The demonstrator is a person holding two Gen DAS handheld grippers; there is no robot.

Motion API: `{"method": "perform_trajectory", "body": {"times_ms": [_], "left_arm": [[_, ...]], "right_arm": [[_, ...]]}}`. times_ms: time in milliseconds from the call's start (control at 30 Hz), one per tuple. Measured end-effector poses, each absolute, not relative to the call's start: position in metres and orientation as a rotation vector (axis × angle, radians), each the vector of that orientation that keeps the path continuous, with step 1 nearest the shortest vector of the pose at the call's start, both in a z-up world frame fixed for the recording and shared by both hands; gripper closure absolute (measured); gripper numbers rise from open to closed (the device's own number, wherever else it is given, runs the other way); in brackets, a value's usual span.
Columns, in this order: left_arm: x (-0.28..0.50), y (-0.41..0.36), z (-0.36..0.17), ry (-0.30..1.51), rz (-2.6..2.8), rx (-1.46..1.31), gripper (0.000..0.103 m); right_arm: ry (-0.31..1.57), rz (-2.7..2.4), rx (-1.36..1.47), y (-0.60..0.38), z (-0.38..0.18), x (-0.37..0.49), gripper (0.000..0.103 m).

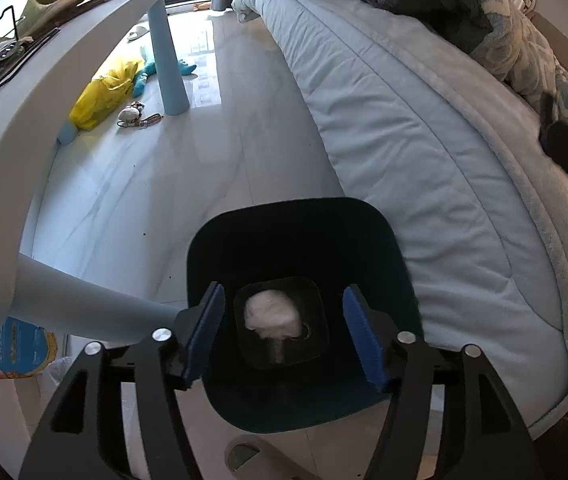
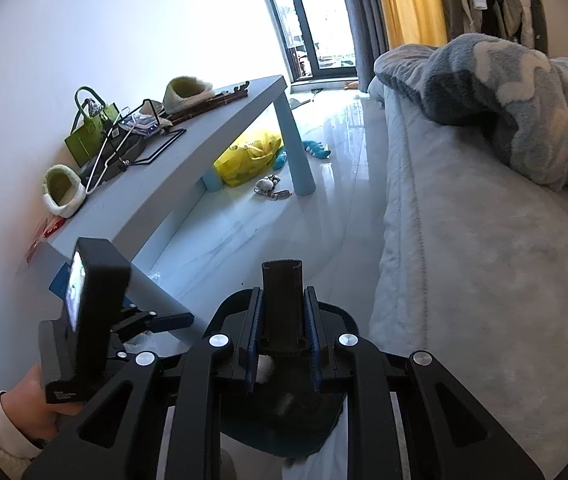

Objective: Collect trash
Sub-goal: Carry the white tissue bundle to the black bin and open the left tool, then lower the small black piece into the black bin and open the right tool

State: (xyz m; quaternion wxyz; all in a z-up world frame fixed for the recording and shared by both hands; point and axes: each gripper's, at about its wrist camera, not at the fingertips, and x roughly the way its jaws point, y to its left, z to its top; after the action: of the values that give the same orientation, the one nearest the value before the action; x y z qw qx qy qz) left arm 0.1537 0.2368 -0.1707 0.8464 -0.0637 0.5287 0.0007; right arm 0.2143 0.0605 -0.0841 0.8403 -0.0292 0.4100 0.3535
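A dark bin (image 1: pixel 376 236) stands on the pale floor between the bed and the low table. A crumpled white wad of paper (image 1: pixel 271 316) lies at its bottom. My left gripper (image 1: pixel 284 332) hangs over the bin mouth, open, with nothing between its blue pads (image 1: pixel 358 332). In the right wrist view my right gripper (image 2: pixel 282 300) is shut on a narrow black bar-shaped object (image 2: pixel 282 280) that stands upright between its pads. The bin (image 2: pixel 227 308) is just below it, and the white wad (image 2: pixel 265 366) shows through the fingers. A hand (image 2: pixel 23 404) holds the left gripper's body (image 2: pixel 87 312) at lower left.
A bed with a light quilt (image 1: pixel 424 140) and a patterned blanket (image 2: pixel 516 92) runs along the right. A light blue table (image 2: pixel 187 164) on the left carries slippers, a green bag and hangers. A yellow bag (image 1: pixel 103 92) and small toys (image 1: pixel 131 114) lie under it.
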Motion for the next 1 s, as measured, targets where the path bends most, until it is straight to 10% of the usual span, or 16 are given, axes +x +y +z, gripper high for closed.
{"method": "perform_trajectory", "body": {"times_ms": [1000], "left_arm": [[0.127,0.274,-0.103,0.885,0.016,-0.211,0.053]], "right_arm": [[1.133,0.758,-0.269,0.131,-0.196,0.208,0.083]]}}
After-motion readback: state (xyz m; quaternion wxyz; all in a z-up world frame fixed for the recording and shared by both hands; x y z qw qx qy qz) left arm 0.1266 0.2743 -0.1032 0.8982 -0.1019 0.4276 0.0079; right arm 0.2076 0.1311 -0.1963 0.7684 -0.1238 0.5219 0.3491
